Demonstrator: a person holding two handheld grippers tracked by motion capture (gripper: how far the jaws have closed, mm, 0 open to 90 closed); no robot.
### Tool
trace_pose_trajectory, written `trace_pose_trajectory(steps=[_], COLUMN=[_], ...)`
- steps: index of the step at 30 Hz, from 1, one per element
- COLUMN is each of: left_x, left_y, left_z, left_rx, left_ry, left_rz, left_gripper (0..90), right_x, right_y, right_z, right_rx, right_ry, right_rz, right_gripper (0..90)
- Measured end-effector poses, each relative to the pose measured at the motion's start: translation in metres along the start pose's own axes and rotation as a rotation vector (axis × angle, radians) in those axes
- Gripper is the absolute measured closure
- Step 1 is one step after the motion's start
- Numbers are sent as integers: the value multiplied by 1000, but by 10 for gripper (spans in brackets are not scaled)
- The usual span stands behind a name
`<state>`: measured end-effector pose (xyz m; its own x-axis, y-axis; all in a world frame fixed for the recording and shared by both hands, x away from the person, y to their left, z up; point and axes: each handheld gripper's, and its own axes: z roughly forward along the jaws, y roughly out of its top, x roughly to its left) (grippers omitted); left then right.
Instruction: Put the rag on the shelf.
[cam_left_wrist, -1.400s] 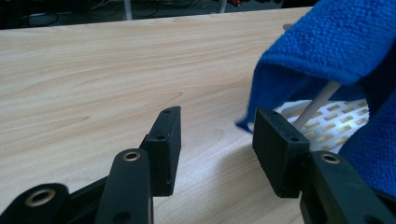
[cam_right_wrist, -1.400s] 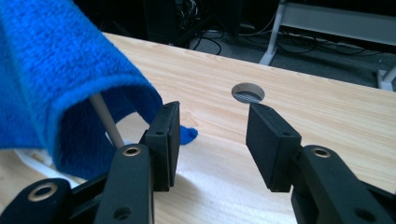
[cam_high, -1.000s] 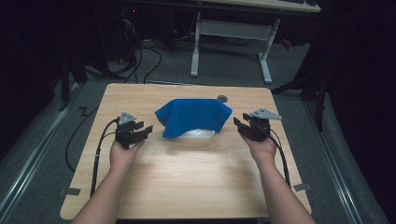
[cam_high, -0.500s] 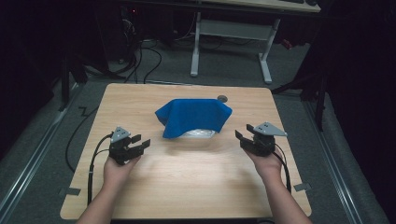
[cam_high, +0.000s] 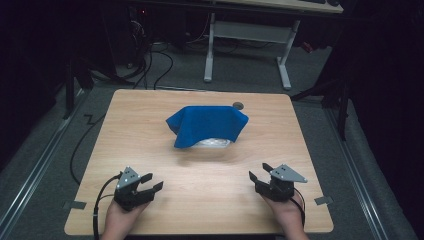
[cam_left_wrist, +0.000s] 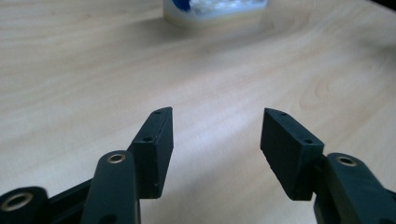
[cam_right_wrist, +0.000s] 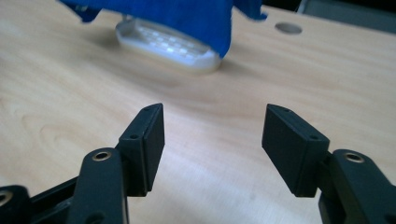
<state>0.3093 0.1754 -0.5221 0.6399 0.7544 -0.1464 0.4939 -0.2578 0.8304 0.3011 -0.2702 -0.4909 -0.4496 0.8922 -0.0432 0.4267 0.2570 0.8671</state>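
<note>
A blue cloth (cam_high: 207, 125) is draped over a white plastic container (cam_high: 214, 143) near the middle of the wooden table (cam_high: 150, 115). The container's ribbed rim is seen under the cloth's edge in the right gripper view (cam_right_wrist: 168, 46); its contents are hidden by the cloth. The left gripper (cam_high: 150, 182) and the right gripper (cam_high: 257, 172) are held near the table's front edge, well apart from the container. The jaws of both have just been opening and are spread wide, with nothing between them. A small round hole (cam_high: 238, 105) is seen in the tabletop behind the cloth.
</note>
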Motion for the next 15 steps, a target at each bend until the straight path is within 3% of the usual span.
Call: trace_pose_trajectory(steps=[4,7,9,15], left_x=[-17,-22,-20,-12], left_y=[-13,-10,-9,-10], left_z=[-5,-4,-1,0], left_rx=[67,59,66,77], left_ry=[-6,-10,-2,3], left_rz=[10,30,33,-2], left_gripper=[440,438,440,437], right_x=[13,15,12,5], right_y=[-24,-34,-35,-36], right_z=[-10,-9,-5,0], right_rx=[31,93,95,92], right_ry=[-6,27,13,9], right_rz=[2,8,-14,15], right_gripper=[385,381,383,385])
